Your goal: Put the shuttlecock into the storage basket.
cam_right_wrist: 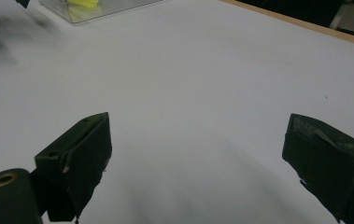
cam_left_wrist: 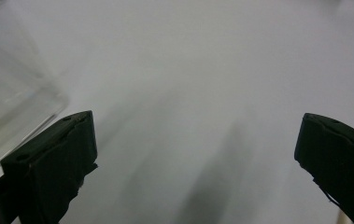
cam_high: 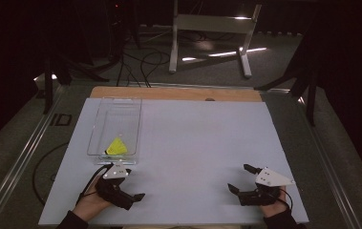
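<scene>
A clear plastic tray (cam_high: 103, 110) lies on the left half of the white board, and a yellow wedge-shaped piece (cam_high: 116, 146) sits at its near end. My left gripper (cam_high: 132, 183) rests just in front of the tray's near edge, open with nothing between its jaws. The tray's corner (cam_left_wrist: 20, 100) shows at the left of the left gripper view. My right gripper (cam_high: 242, 178) sits near the front right of the board, open and empty. In the right gripper view the tray (cam_right_wrist: 114, 7) and the yellow piece (cam_right_wrist: 85, 3) lie far off at the top left.
The white board (cam_high: 193, 138) covers a wooden table whose far edge (cam_high: 178, 93) shows behind it. A white metal stand (cam_high: 209, 36) and cables lie on the floor beyond. The surroundings are dark.
</scene>
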